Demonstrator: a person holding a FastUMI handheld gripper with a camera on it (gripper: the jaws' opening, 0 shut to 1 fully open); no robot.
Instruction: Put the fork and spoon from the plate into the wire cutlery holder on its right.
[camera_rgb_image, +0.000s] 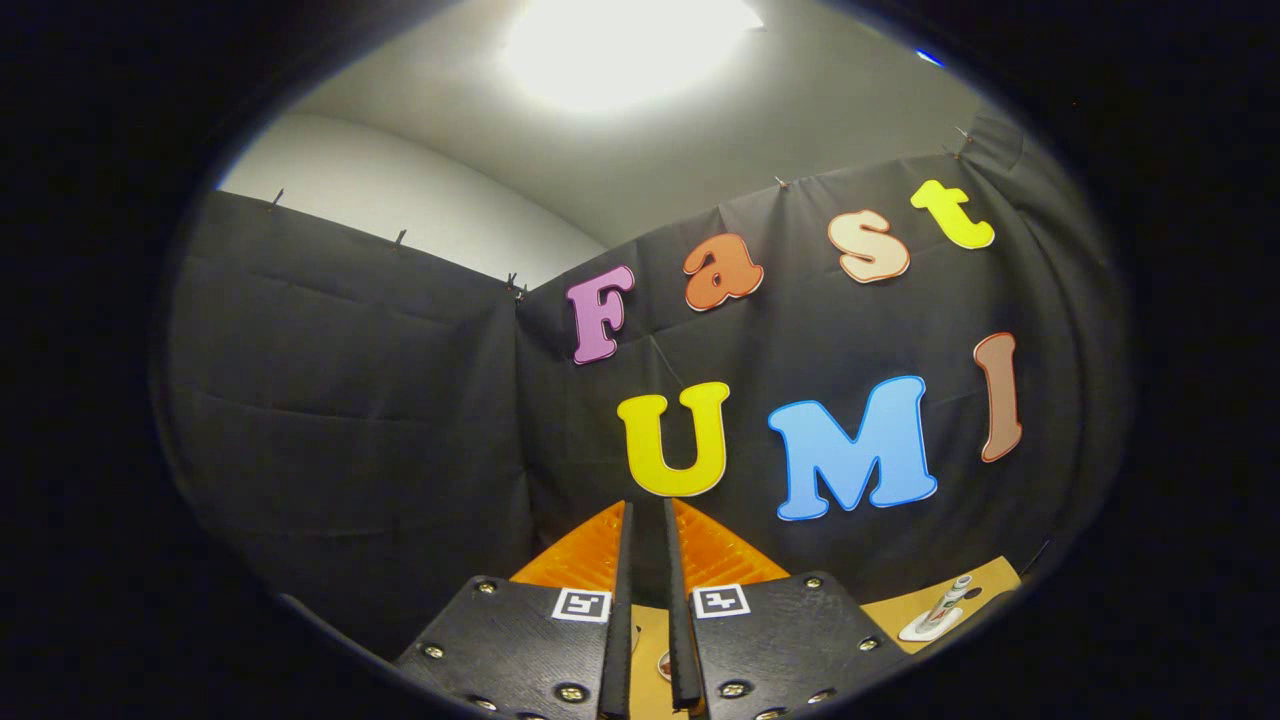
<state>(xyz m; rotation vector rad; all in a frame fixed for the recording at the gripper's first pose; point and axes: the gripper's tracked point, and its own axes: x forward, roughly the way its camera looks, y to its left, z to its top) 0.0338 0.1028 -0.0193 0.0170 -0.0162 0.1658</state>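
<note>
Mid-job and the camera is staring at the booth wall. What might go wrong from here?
1. The gripper is aimed high at the wall cloth, so a descent from this pose would be poorly guided and might land off target.
2. Its fingers stand with just a narrow gap between them; unless opened wider, they may push cutlery away rather than straddle it.
3. A small utensil-like piece lies on the table to the right beyond the fingers; a rightward sweep might knock it.

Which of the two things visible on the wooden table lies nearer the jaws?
The small round thing glimpsed between the narrowly parted, empty jaws of the gripper; the white-and-silver object lies farther off to their right.
</note>
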